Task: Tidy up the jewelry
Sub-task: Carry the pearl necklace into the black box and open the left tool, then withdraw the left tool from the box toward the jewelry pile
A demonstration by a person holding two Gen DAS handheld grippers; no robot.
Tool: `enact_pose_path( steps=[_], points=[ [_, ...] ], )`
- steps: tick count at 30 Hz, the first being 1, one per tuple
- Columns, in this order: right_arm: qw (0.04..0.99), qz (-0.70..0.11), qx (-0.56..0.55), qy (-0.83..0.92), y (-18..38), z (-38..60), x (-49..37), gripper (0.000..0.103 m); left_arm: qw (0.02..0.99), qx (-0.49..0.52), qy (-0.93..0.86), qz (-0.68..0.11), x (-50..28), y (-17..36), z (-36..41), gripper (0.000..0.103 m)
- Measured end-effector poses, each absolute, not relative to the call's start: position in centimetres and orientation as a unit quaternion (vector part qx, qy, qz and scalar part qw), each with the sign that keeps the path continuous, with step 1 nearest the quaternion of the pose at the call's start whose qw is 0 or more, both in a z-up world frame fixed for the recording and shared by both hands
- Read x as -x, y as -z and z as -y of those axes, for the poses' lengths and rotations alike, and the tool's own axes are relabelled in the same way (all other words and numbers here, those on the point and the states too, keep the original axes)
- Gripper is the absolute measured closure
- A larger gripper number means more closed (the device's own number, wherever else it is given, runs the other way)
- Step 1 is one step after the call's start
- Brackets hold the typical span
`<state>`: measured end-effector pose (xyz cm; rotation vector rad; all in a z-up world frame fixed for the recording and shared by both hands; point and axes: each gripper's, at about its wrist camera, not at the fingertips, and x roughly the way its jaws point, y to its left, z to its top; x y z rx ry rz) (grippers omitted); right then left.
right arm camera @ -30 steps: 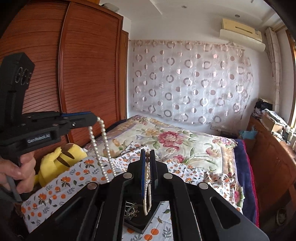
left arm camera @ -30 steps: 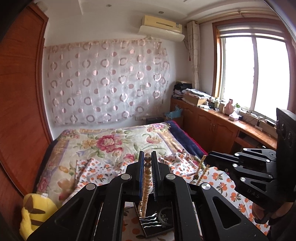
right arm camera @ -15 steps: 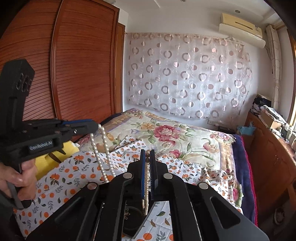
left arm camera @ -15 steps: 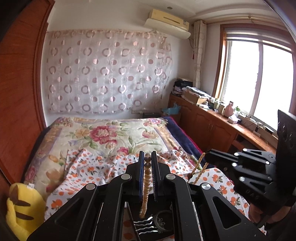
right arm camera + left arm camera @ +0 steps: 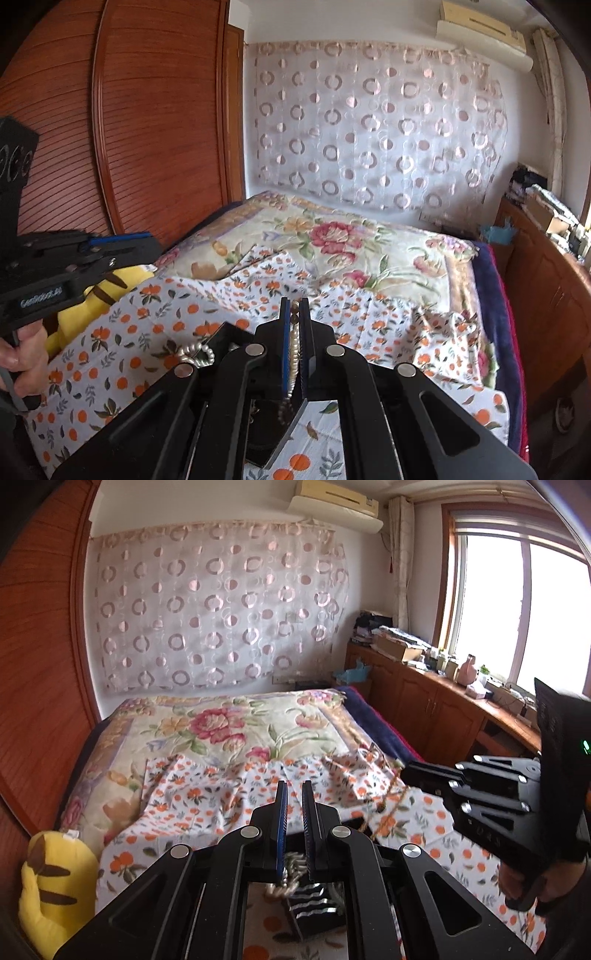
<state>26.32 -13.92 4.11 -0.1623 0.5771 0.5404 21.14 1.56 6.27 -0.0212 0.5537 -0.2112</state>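
My right gripper (image 5: 294,301) is shut on a pearl necklace (image 5: 293,347), which runs down between its pads to a black jewelry tray (image 5: 231,332) on the bed. A loop of the pearls (image 5: 195,356) lies on the tray's left edge. My left gripper (image 5: 293,784) has its fingers close together with nothing at the tips. A blurred stretch of pearls (image 5: 291,871) shows low in its gap, above the tray (image 5: 314,919). In the right wrist view no strand hangs from the left gripper (image 5: 152,246). From the right gripper (image 5: 406,771) a strand (image 5: 384,805) slants down.
The tray rests on an orange-flowered cloth (image 5: 122,332) over a floral bedspread (image 5: 221,723). A yellow plush toy (image 5: 55,882) sits at the bed's left edge beside a wooden wardrobe (image 5: 147,129). Wooden cabinets (image 5: 424,709) with clutter run under the window on the right.
Both grippers have sunk toward the bed and tray. The pearl strand that hung from the left gripper's tips is gone from there, and a loop now lies on the tray.
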Motion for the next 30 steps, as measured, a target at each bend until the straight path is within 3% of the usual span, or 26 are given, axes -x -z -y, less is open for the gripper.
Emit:
enact_pose_path(
  steps=[13,16,21,25,30],
  points=[
    [0.909,-0.300,0.087,-0.277,-1.8,12.4,-25.9,0.097,0.952,0.014,0.104,-0.289,-17.9,-3.1,-3.5,0.096],
    [0.908,-0.304,0.085,-0.275,-1.6,12.4,-25.7,0.089,0.949,0.011,0.105,-0.297,-17.2,-2.5,-3.5,0.095],
    [0.906,-0.305,0.083,-0.282,-0.8,13.5,-23.7,0.088,0.947,-0.001,0.103,-0.305,-15.2,-0.9,-3.3,0.083],
    [0.900,-0.313,0.087,-0.291,0.6,14.3,-21.4,0.088,0.942,-0.008,0.108,-0.317,-13.9,0.5,-3.1,0.080],
    [0.892,-0.333,0.088,-0.294,3.3,15.2,-18.6,0.088,0.936,-0.012,0.114,-0.334,-12.0,2.4,-2.6,0.065]
  ],
)
